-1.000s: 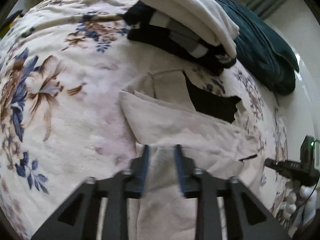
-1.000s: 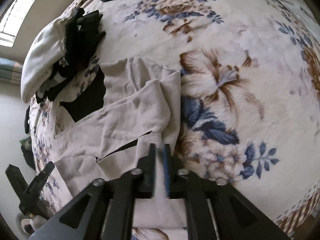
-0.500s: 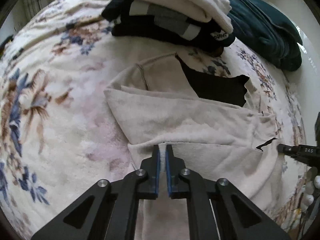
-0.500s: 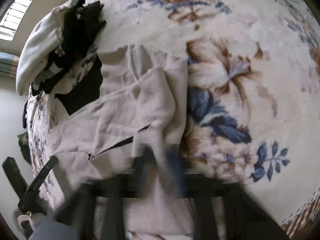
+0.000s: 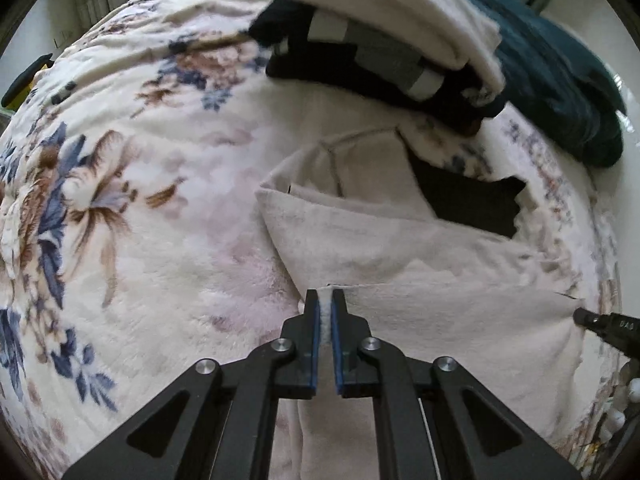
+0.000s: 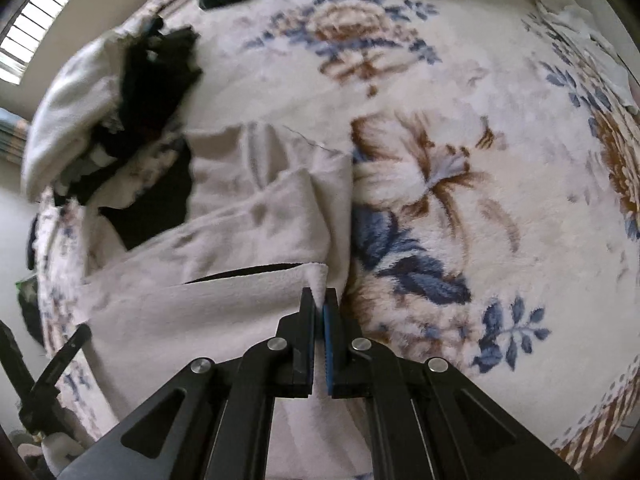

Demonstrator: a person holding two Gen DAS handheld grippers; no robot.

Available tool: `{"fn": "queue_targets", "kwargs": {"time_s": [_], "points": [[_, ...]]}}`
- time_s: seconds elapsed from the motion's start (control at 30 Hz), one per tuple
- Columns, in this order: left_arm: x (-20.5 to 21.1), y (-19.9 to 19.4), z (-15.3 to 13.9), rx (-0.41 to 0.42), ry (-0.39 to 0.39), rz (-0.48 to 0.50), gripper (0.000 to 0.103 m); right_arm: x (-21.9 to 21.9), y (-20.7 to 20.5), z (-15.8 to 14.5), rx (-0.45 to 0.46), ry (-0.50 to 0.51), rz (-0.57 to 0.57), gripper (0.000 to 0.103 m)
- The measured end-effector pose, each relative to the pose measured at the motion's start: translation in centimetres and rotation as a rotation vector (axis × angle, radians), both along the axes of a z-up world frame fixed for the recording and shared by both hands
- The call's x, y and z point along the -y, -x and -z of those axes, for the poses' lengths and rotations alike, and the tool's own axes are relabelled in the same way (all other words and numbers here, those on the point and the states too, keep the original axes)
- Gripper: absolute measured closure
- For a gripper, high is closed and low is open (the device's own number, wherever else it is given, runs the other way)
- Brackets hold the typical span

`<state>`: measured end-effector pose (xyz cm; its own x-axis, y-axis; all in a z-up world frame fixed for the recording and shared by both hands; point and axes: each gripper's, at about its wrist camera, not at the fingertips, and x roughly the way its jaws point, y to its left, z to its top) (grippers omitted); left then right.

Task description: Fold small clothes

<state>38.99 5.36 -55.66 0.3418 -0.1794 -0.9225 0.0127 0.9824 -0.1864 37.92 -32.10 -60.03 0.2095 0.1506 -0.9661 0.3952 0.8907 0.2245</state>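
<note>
A beige garment (image 5: 420,264) lies partly folded on the floral blanket (image 5: 120,208), with a black piece (image 5: 468,200) showing under its far edge. My left gripper (image 5: 326,300) is shut on a near corner of the garment. In the right wrist view the same garment (image 6: 224,264) shows, and my right gripper (image 6: 319,300) is shut on its other near corner. The right gripper's tip (image 5: 600,322) shows at the right edge of the left wrist view.
A stack of folded clothes (image 5: 392,36), white on top of black and grey, sits beyond the garment. A dark teal bundle (image 5: 560,80) lies behind it. The floral blanket (image 6: 480,160) stretches to the right in the right wrist view.
My left gripper closed on the garment's corner. The right gripper stayed shut on its corner. Both carried the near edge forward over the garment.
</note>
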Motion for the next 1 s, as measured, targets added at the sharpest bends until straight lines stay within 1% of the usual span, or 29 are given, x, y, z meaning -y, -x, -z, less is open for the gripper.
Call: {"fn": "queue_targets", "kwargs": {"time_s": [0.1, 0.13, 0.17, 0.23, 0.27, 0.3, 0.33, 0.37, 0.4, 0.43, 0.47, 0.53, 0.6, 0.63, 0.67, 0.7, 0.73, 0.8, 0.87, 0.93, 0.97, 1.0], "points": [[-0.1, -0.6, 1.0, -0.033, -0.01, -0.002, 0.098, 0.2, -0.5, 1.2, -0.038, 0.014, 0.015, 0.099], [-0.2, -0.7, 1.0, -0.045, -0.001, -0.008, 0.095, 0.3, -0.6, 1.5, -0.046, 0.014, 0.016, 0.099], [-0.4, -0.9, 0.8, -0.059, 0.011, -0.013, 0.095, 0.3, -0.8, 1.9, -0.068, 0.006, 0.014, 0.099], [-1.1, -1.2, -0.4, -0.078, 0.058, -0.041, 0.094, 0.4, -1.1, 2.3, -0.107, -0.024, 0.017, 0.098], [-1.4, -1.3, -1.0, -0.074, 0.063, -0.05, 0.084, 0.4, -1.2, 2.1, -0.122, -0.037, 0.022, 0.095], [-1.7, -1.5, -2.2, -0.061, 0.06, -0.062, 0.064, 0.6, -1.2, 1.6, -0.134, -0.054, 0.034, 0.093], [-2.0, -1.9, -3.1, -0.053, 0.065, -0.069, 0.053, 0.8, -1.2, 0.8, -0.133, -0.075, 0.055, 0.084], [-2.4, -2.4, -4.1, -0.05, 0.096, -0.08, 0.04, 0.9, -1.2, 0.0, -0.127, -0.086, 0.075, 0.072], [-2.8, -3.1, -4.8, -0.058, 0.136, -0.096, 0.034, 1.1, -1.2, -1.2, -0.112, -0.101, 0.107, 0.065], [-3.0, -3.8, -5.1, -0.071, 0.165, -0.108, 0.034, 1.2, -1.4, -2.2, -0.093, -0.121, 0.133, 0.055], [-3.1, -5.0, -5.3, -0.095, 0.196, -0.117, 0.034, 1.2, -1.8, -3.0, -0.083, -0.14, 0.154, 0.052], [-2.8, -7.5, -5.1, -0.157, 0.23, -0.145, 0.034, 1.0, -3.5, -4.0, -0.094, -0.171, 0.202, 0.052], [-2.4, -9.4, -4.0, -0.23, 0.267, -0.184, 0.034, 0.9, -5.4, -4.0, -0.103, -0.197, 0.256, 0.052], [-2.3, -10.5, -3.1, -0.284, 0.305, -0.205, 0.034, 0.9, -6.5, -3.5, -0.111, -0.212, 0.297, 0.052], [-2.1, -11.5, -2.0, -0.34, 0.324, -0.244, 0.034, 0.8, -7.5, -3.1, -0.117, -0.23, 0.328, 0.052], [-2.0, -12.3, -0.9, -0.383, 0.368, -0.288, 0.034, 0.6, -8.7, -2.4, -0.129, -0.249, 0.366, 0.052], [-1.7, -12.8, -0.1, -0.413, 0.389, -0.324, 0.034, 0.3, -9.9, -1.5, -0.149, -0.266, 0.396, 0.052], [-1.5, -13.6, 1.1, -0.454, 0.401, -0.391, 0.034, -0.3, -12.1, -0.4, -0.17, -0.266, 0.412, 0.052], [-1.3, -14.4, 2.5, -0.487, 0.414, -0.473, 0.034, -0.9, -14.0, 0.7, -0.195, -0.241, 0.406, 0.052], [-1.1, -14.9, 3.5, -0.508, 0.414, -0.538, 0.034, -1.2, -15.4, 1.4, -0.211, -0.226, 0.409, 0.052], [-1.0, -15.2, 4.1, -0.516, 0.433, -0.578, 0.034, -1.3, -16.0, 1.8, -0.217, -0.224, 0.413, 0.052], [-0.8, -15.5, 4.6, -0.526, 0.435, -0.607, 0.034, -1.2, -16.4, 2.2, -0.223, -0.223, 0.418, 0.052]]}}
